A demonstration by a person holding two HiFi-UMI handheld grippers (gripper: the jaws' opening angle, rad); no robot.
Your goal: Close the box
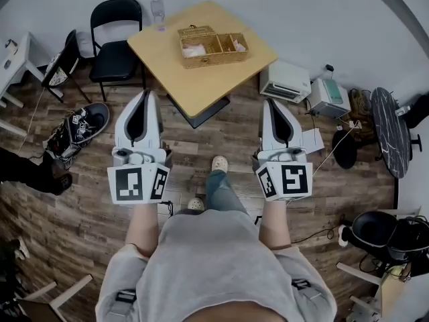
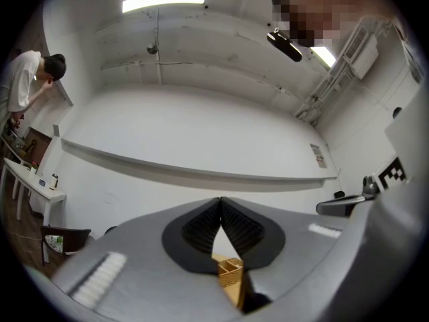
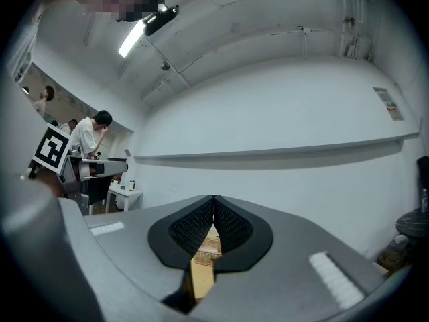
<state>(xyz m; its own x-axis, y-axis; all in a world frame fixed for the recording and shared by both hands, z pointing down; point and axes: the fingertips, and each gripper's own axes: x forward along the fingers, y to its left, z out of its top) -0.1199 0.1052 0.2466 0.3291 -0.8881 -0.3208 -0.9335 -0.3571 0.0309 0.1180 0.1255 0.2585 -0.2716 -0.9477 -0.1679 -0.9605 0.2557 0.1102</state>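
Note:
A wicker box [image 1: 213, 45] with several compartments stands on the far part of the yellow table [image 1: 201, 82], its lid [image 1: 196, 31] raised at the back. My left gripper [image 1: 149, 94] and my right gripper [image 1: 270, 101] hover side by side over the floor, short of the table and pointing toward it. Both are shut with nothing held. In the left gripper view the left gripper's [image 2: 220, 198] tips meet, and the box [image 2: 229, 272] shows through the gap below them. The right gripper view shows the same for the right gripper [image 3: 213, 196] and the box [image 3: 208, 245].
A black chair [image 1: 115, 39] stands left of the table, and a clear bottle [image 1: 158, 12] is at its far corner. White appliances [image 1: 285, 81] sit on the floor to the right, near a dark round table [image 1: 392, 133]. Bags and shoes [image 1: 77, 129] lie at the left.

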